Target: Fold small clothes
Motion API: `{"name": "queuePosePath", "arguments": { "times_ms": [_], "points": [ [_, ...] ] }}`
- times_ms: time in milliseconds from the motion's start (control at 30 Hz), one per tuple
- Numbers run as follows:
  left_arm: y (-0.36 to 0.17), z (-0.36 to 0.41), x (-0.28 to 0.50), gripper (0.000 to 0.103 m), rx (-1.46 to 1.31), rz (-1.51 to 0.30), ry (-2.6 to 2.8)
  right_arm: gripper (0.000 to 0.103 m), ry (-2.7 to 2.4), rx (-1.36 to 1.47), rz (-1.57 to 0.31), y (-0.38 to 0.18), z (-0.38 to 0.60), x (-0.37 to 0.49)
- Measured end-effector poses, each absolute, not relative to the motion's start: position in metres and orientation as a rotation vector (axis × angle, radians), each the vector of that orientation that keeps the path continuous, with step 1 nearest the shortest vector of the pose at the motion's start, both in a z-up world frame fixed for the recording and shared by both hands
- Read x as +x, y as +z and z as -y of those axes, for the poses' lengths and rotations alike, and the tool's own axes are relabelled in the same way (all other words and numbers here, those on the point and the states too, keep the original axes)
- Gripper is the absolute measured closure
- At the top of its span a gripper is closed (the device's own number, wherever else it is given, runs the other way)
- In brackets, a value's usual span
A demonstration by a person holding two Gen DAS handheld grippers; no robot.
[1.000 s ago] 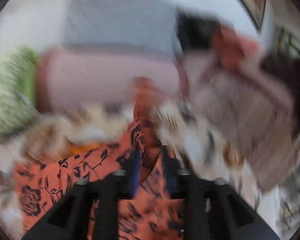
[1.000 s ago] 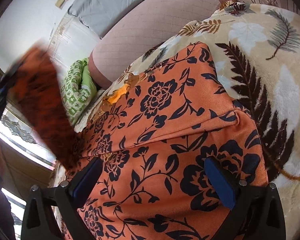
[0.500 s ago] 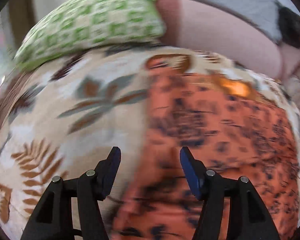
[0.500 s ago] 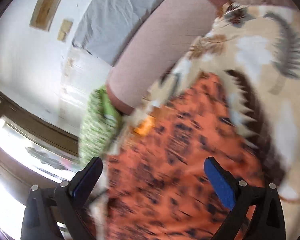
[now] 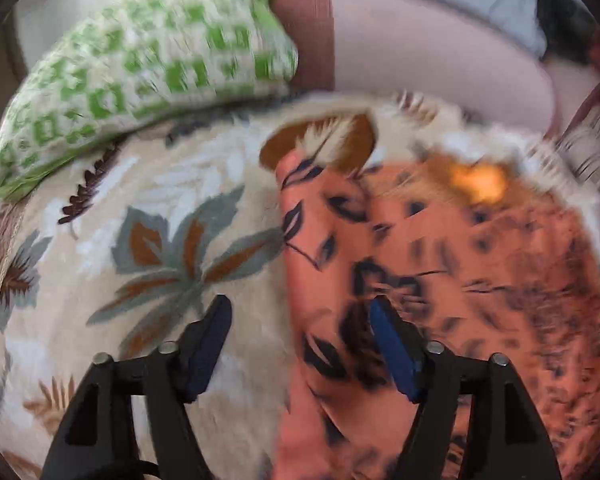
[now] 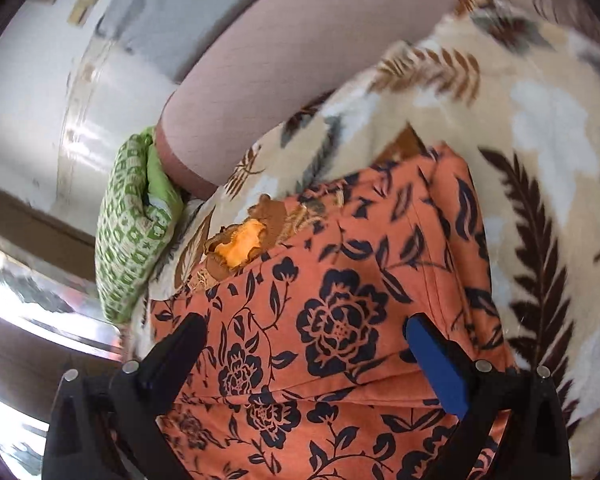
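Folding is under way on the bed: my left gripper (image 5: 300, 332) hangs over the left edge of the orange floral garment (image 6: 340, 320), its jaws having just been closing yet standing apart, pads pressing on nothing. One blue pad sits above the bare leaf-print blanket (image 5: 160, 248), the other above the garment's raised, rolled edge at lower centre of the left wrist view, so that edge lies between the jaws but is not gripped.

My right gripper (image 6: 316, 344) is likewise spread wide, empty, poised above the flat middle of the cloth in the lower half of the right wrist view. The garment lies on the blanket, filling the centre and bottom of that frame, with a crease running across it near the bottom. A green checked pillow (image 5: 140, 64) rests at upper left of the left view, well clear of the work, against a pink headboard (image 6: 300, 52).

I judge one fold already laid and the next grasp being lined up. The next move calls for lowering the left jaws over that rolled edge, pinching only the garment and not the plush blanket beneath, then carrying it across toward the right of the frame.
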State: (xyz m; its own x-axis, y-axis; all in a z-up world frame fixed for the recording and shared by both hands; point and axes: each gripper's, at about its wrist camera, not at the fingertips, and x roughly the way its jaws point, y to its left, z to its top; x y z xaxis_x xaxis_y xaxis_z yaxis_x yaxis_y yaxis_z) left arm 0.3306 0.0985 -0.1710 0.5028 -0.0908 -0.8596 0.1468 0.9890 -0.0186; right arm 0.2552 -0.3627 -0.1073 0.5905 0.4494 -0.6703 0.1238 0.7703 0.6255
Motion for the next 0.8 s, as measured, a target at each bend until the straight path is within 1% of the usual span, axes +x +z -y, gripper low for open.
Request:
{"name": "queuePosePath", "arguments": {
  "times_ms": [33, 67, 100, 133, 167, 267, 367, 400, 433, 467, 500, 533, 600, 667, 767, 800],
  "points": [
    [-0.179, -0.107, 0.340, 0.080, -0.002, -1.080, -0.186, 0.002, 0.209, 0.671, -0.935, -0.105, 0.361, 0.255],
    [-0.181, -0.118, 0.343, 0.088, -0.087, -1.096, -0.208, 0.002, 0.208, 0.649, -0.936, -0.103, 0.358, 0.255],
    [-0.175, -0.127, 0.340, 0.099, -0.085, -1.070, -0.165, 0.002, 0.211, 0.627, -0.937, -0.099, 0.355, 0.254],
    [-0.170, -0.131, 0.337, 0.103, -0.009, -1.033, -0.104, 0.002, 0.220, 0.607, -0.937, -0.097, 0.358, 0.252],
    [-0.169, -0.136, 0.332, 0.103, 0.053, -1.006, -0.040, 0.002, 0.229, 0.596, -0.933, -0.094, 0.357, 0.251],
    [-0.187, -0.168, 0.334, 0.103, -0.011, -1.077, -0.041, 0.002, 0.256, 0.595, -0.899, -0.088, 0.355, 0.253],
    [-0.169, -0.179, 0.316, 0.102, -0.113, -1.002, -0.109, 0.002, 0.233, 0.626, -0.919, -0.099, 0.354, 0.259],
    [-0.162, -0.177, 0.308, 0.087, -0.159, -0.985, -0.162, 0.002, 0.249, 0.648, -0.917, -0.101, 0.354, 0.260],
    [-0.154, -0.169, 0.302, 0.069, -0.192, -0.984, -0.235, 0.002, 0.258, 0.662, -0.914, -0.103, 0.353, 0.259],
    [-0.149, -0.159, 0.297, 0.034, -0.175, -0.977, -0.267, 0.002, 0.250, 0.659, -0.910, -0.103, 0.353, 0.257],
    [-0.144, -0.144, 0.286, 0.021, -0.107, -0.938, -0.255, 0.002, 0.247, 0.655, -0.907, -0.103, 0.353, 0.255],
    [-0.142, -0.135, 0.277, 0.021, -0.051, -0.913, -0.244, 0.001, 0.247, 0.655, -0.906, -0.103, 0.352, 0.253],
    [-0.149, -0.114, 0.266, 0.021, 0.047, -0.956, -0.264, 0.001, 0.246, 0.664, -0.909, -0.103, 0.354, 0.247],
    [-0.150, -0.106, 0.251, 0.021, 0.086, -0.935, -0.267, 0.001, 0.241, 0.672, -0.902, -0.100, 0.357, 0.239],
    [-0.154, -0.086, 0.216, 0.021, 0.312, -0.875, -0.200, 0.001, 0.240, 0.669, -0.895, -0.099, 0.360, 0.227],
    [-0.163, -0.083, 0.214, 0.023, 0.385, -0.884, -0.205, 0.001, 0.239, 0.665, -0.900, -0.100, 0.360, 0.223]
  ]
}}
